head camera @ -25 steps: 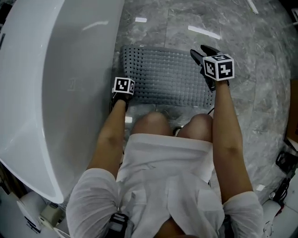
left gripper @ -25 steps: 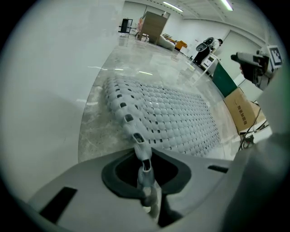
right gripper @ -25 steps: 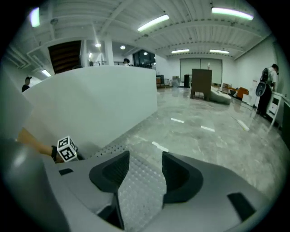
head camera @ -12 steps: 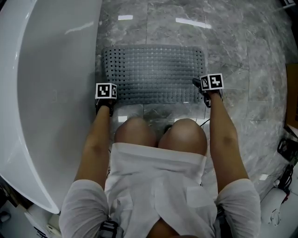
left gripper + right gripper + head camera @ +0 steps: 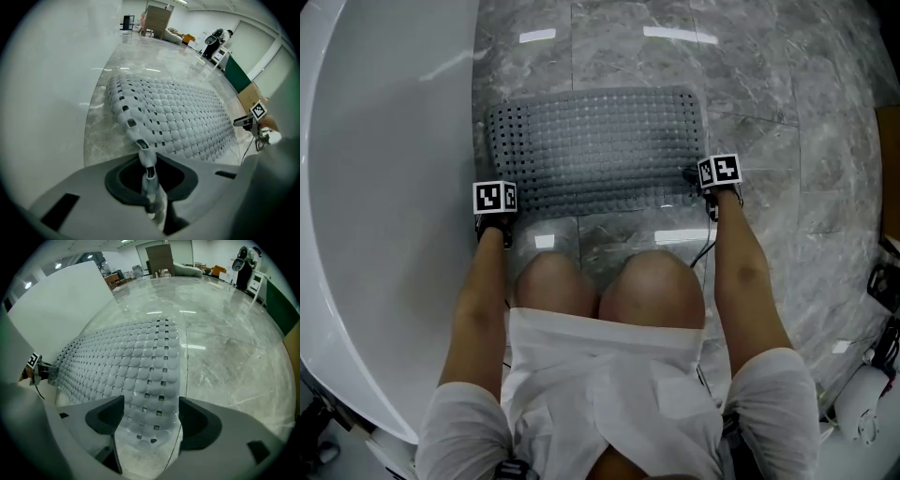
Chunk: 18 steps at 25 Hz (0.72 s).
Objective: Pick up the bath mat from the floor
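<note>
the bath mat (image 5: 600,141) lies on the grey marble floor (image 5: 769,84) in the upper centre of the head view, just beside the white bathtub (image 5: 384,187) at frame left. the left tool (image 5: 149,174) is pressed together, pinching the mat's lower-left corner. the right tool (image 5: 149,420) is opening, with its jaws spread either side of the lower-right corner and not pressing it.

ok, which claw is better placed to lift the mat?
Left. The left claw is shut on a corner of the grey perforated rubber bath mat; the right claw is opening, mat edge between its jaws, ungripped.
</note>
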Available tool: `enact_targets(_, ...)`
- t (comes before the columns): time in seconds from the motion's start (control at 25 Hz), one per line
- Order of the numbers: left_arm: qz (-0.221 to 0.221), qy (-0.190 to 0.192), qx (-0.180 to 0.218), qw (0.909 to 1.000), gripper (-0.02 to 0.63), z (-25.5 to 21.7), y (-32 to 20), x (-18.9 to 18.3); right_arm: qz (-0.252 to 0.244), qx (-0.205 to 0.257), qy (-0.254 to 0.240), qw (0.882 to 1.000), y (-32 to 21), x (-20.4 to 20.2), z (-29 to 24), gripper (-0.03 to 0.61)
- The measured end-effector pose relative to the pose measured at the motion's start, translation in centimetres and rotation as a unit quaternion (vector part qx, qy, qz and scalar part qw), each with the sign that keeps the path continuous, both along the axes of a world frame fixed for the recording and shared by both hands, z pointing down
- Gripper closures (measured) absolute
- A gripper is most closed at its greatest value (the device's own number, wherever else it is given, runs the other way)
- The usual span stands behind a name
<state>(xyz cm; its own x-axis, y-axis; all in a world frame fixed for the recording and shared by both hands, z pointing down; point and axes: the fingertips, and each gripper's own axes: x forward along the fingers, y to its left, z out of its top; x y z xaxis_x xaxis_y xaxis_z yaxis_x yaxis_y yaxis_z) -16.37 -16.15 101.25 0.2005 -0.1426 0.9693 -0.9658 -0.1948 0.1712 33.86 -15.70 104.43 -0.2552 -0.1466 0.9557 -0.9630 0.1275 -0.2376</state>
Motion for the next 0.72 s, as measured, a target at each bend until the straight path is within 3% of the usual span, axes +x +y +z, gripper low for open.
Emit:
enact_targets(0.32, 0.006, -0.010, -0.011, 0.9999, 0.560, 0.3, 0.1, 0.1, 0.009, -0.012, 0.008, 1.000, 0.3, 0.4, 2.5, 0.230)
enact_targets(0.72, -0.006, -0.014, -0.012, 0.9998, 0.560, 0.9, 0.3, 0.2, 0.005, -0.016, 0.020, 1.000, 0.0, -2.1, 2.7, 0.193)
